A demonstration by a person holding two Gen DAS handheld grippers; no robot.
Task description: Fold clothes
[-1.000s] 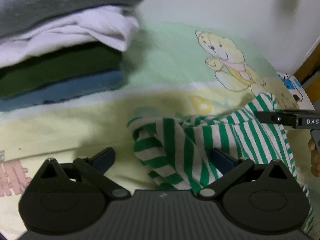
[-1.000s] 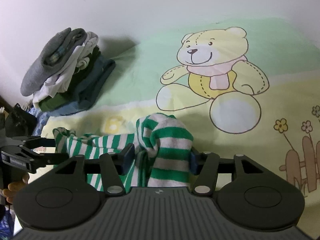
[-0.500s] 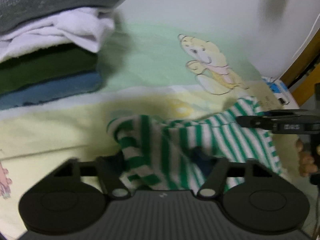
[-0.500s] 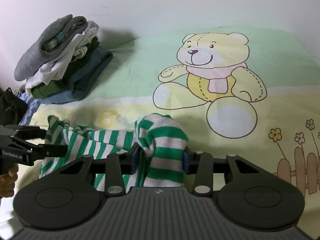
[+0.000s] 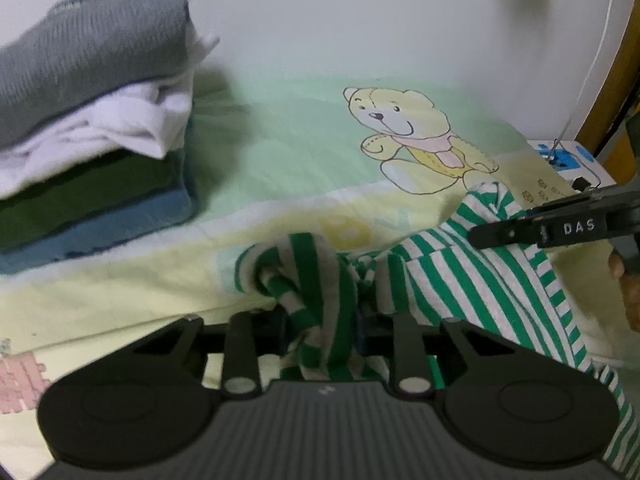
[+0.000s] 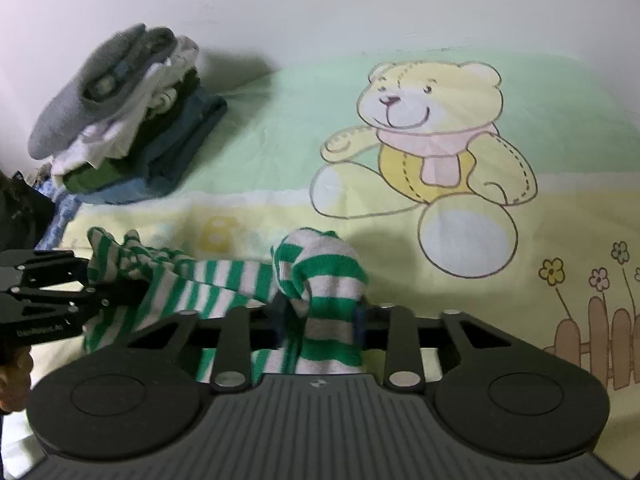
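While a folded stack (image 6: pixel 120 128) sits on the bed (image 6: pixel 272 152), a striped garment (image 6: pixel 320 280) is clamped by both just-closed grippers, left (image 5: pixel 320 328) and right (image 6: pixel 320 320).

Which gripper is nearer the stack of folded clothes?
Left. The left gripper grips the striped garment at the end nearest the stack; the right gripper grips its far end.

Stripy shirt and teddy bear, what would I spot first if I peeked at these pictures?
Probably the green-and-white striped garment, bunched up in the middle of the bed and pinched at each end: the right gripper and left gripper have just been closing and now squeeze its cloth. Next, the big yellow teddy bear printed on the bedsheet behind it. Then the pile of folded clothes at the far left by the wall.
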